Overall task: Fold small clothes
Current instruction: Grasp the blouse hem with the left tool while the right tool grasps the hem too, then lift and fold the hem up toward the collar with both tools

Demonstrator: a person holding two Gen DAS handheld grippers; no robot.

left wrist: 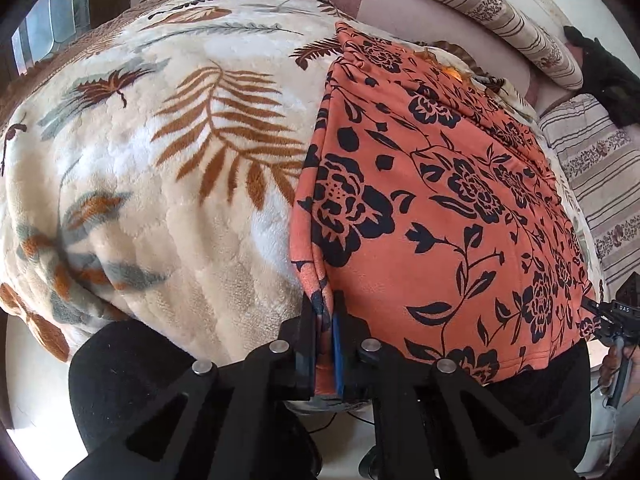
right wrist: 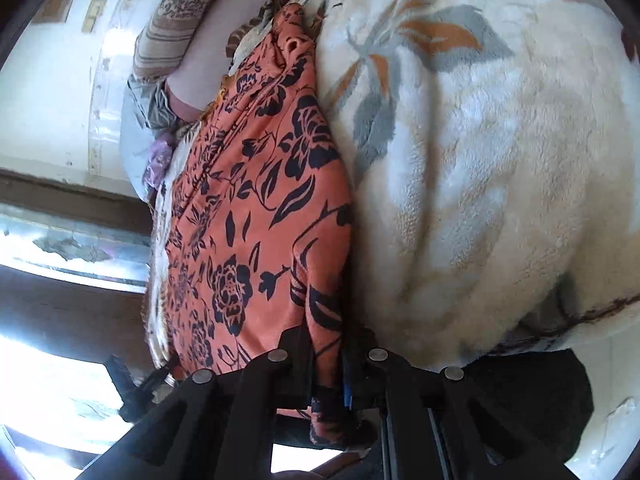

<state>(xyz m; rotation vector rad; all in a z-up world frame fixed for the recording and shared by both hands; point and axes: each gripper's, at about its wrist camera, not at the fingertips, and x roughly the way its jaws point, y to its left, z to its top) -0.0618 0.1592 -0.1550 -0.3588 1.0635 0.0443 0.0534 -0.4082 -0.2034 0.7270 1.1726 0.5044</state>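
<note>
- Left wrist view: the left tool (left wrist: 327,320) is seen pinching the near left corner of an orange garment with a black floral print (left wrist: 440,208), a fold of cloth being clamped between the black fingers.
- The garment is spread flat on a cream fleece blanket with a leaf pattern (left wrist: 160,160), which covers a bed.
- At the garment's near right corner the right tool (left wrist: 600,316) is seen at the frame's edge, held in a hand (left wrist: 618,364).
- Striped cushions (left wrist: 500,16) lie beyond the blanket.
- Right wrist view: the right tool (right wrist: 326,354) is pressed together on the garment's (right wrist: 248,208) near edge, cloth bunched between its fingers.
- The left tool (right wrist: 140,384) is visible at the far corner.
</note>
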